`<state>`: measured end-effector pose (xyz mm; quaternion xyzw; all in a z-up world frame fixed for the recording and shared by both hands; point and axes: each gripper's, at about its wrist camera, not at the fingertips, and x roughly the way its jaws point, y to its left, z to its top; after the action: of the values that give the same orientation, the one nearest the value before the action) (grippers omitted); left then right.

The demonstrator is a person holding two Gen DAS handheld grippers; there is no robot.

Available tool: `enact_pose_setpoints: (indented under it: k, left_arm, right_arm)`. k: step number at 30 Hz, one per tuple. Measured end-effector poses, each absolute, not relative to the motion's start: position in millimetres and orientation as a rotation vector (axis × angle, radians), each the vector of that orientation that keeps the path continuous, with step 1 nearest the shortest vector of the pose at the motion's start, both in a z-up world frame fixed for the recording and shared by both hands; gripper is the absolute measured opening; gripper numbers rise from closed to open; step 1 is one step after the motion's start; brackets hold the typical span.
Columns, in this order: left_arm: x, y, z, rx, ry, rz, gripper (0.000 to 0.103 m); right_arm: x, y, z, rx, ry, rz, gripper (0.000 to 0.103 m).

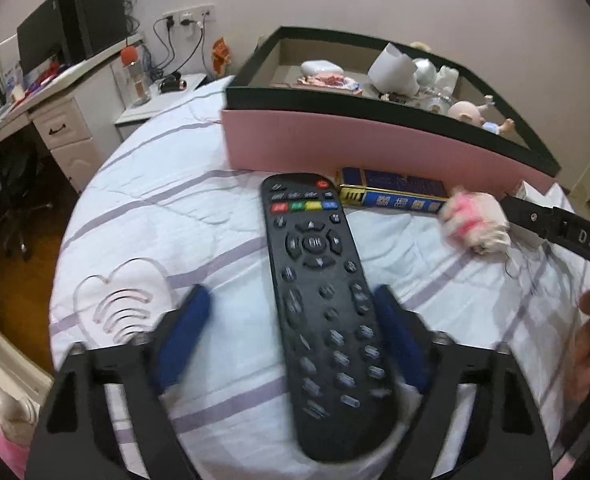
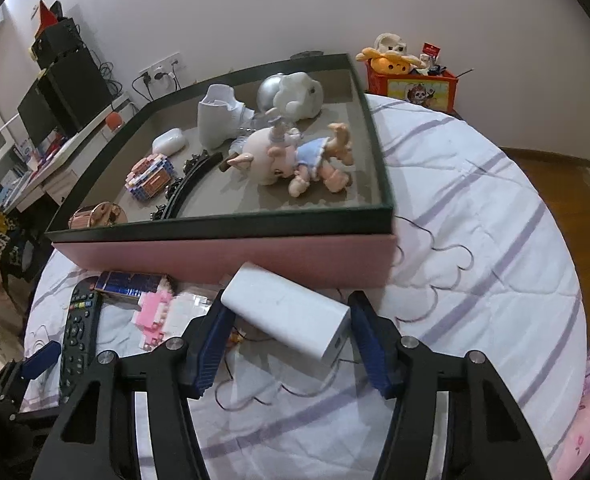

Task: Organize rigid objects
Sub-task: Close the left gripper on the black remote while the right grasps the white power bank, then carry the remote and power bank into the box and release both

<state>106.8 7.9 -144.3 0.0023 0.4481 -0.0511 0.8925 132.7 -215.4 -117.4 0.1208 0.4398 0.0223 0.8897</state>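
While the left wrist view shows the left gripper [image 1: 291,324] straddling the long black plastic remote control [image 1: 321,304] that lies on the white quilt with lilac stripes [image 1: 167,208], only the right blue pad [image 1: 399,340] seems to touch the remote's edge; the left blue pad [image 1: 183,336] stands apart from it with quilt showing between, so the jaws are partly spread and not yet gripping. If they close from this offset, the one-sided push could slide or spin the remote on the soft quilt, or clamp it askew so that it tips out on the lift. Just beyond its top end lie a flat blue and gold box [image 1: 395,194] and a small pink and white block figure [image 1: 475,220], which a skidding remote could knock. The wide pink-walled, dark-rimmed storage box [image 1: 335,144] stands close behind, already crowded. From the right wrist view, the right gripper [image 2: 287,340] has its 2 blue pads on either side of the white rectangular power bank [image 2: 291,316], which sits diagonally between them; the pads appear to press it at opposite corners, a narrow hold on little surface. Such a corner grip could let the smooth casing twist and drop, and a thin cable [image 2: 231,364] under it may snag. Carrying it over the box rim [image 2: 223,226] risks catching the edge or landing on the doll in a blue dress [image 2: 295,160].
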Motion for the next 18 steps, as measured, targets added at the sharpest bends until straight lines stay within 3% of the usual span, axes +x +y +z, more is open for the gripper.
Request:
enact_pose_setpoints:
  k: [2,4,8,10,12,14,18]
  left_arm:
    - [105.0,18.2,-141.8,-0.001,0.93,-0.119,0.053]
    - [107.5,26.0,-140.5,-0.017,0.935,-0.135,0.05]
    - [118.3,18.5,-144.2,0.017,0.928,-0.123,0.074]
    - [119.6,10.9,-145.0,0.052,0.918,-0.114,0.074]
    - [119.5,10.8,-142.8,0.042,0.913,-0.13,0.055]
    - [117.5,16.3,-140.7,0.029,0.913,-0.138,0.045]
    - [113.2,24.9,-137.7,-0.008,0.923,-0.161,0.044]
  right_arm:
    - [129.0,-220.4,-117.6,0.264,0.913,0.044,0.059]
    - [128.2,-222.5,-118.0,0.264,0.913,0.039,0.059]
    - [133.8,-215.5,-119.6,0.224,0.921,0.02,0.059]
    - [135.2,-212.1,-119.6,0.207,0.922,0.018,0.058]
    - [134.6,-213.4,-118.8,0.205,0.922,0.022,0.057]
    - [131.8,-217.1,-117.3,0.222,0.922,0.032,0.056]
    - [123.9,-221.3,-112.9,0.229,0.911,0.035,0.056]
